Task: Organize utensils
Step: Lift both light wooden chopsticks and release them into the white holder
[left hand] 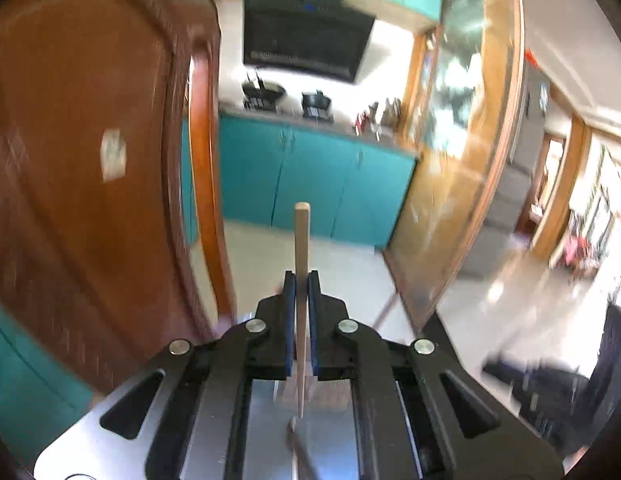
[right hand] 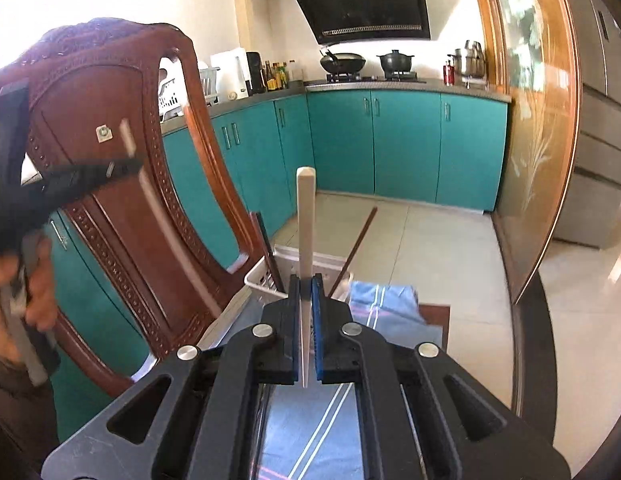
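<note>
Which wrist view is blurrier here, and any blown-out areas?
Left wrist view: heavy motion smear on the carved brown wooden chair, while the pale wooden chopstick stays sharp. Right wrist view: mostly crisp; only the left gripper smears, and the top-left wall is overexposed.

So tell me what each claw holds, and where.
Left claw: a pale chopstick, gripped along its lower, thinner half. Right claw: another pale chopstick, same hold.

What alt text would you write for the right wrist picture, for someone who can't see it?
The right gripper is shut on a pale wooden chopstick pointing upward, above a white basket and blue cloth. At left, the left gripper holds another chopstick beside a wooden chair.
</note>
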{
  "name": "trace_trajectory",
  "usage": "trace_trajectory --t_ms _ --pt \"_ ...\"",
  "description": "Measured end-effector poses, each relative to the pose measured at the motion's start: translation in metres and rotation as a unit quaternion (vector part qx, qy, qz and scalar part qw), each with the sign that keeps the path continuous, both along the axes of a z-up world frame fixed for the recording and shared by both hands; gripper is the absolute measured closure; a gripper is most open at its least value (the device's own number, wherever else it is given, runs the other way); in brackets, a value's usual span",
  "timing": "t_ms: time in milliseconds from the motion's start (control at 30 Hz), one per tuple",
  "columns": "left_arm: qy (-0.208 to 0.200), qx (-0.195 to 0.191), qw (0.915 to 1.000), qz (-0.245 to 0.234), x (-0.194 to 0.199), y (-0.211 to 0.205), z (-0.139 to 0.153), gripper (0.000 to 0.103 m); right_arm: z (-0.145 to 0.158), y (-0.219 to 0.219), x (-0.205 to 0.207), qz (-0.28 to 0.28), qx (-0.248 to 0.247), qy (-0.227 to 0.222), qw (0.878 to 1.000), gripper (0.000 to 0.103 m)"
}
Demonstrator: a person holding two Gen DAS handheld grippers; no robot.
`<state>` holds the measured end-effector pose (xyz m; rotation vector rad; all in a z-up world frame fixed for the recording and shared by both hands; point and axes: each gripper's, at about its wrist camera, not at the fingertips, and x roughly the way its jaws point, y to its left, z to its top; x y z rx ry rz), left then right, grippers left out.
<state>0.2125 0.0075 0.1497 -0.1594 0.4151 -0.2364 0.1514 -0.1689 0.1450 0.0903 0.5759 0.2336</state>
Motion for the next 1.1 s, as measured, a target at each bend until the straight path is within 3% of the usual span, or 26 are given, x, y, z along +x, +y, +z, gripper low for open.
trace_trajectory --t_ms 100,200,300,533,733,867,967,1100 --pt "-0.036 -0.005 0.9992 0.017 0.021 -0.014 0.006 0.096 0.002 0.002 0.012 -0.002 0.000 0.000 1.000 0.097" --pt "-0.040 0.007 0.9988 0.030 0.046 -0.033 -0.007 0.096 0.004 0.002 0.022 -0.003 0.012 -0.009 1.000 0.097" --pt "-0.019 0.032 0.9987 0.035 0.076 -0.051 -0.037 0.096 0.013 -0.001 0.031 -0.011 0.027 -0.028 0.999 0.097" --pt "0.045 0.037 0.9976 0.036 0.103 -0.054 -0.100 0.096 0.015 -0.004 0.061 -0.056 0.049 -0.075 0.994 0.097" --pt "0.042 0.038 0.9979 0.032 0.085 -0.042 -0.105 0.094 -0.015 0.003 0.090 -0.074 0.039 -0.064 0.994 0.097" --pt "0.027 0.035 0.9987 0.026 0.045 -0.027 -0.105 0.077 -0.037 0.009 0.099 -0.077 0.018 -0.049 0.996 0.097" --pt "0.034 0.043 0.9983 0.018 0.020 -0.024 -0.118 0.076 -0.045 0.010 0.100 -0.085 0.006 -0.037 0.996 0.096" --pt "0.056 0.061 0.9965 0.007 -0.007 -0.021 -0.145 0.076 -0.034 0.005 0.079 -0.091 0.005 -0.059 0.994 0.080"
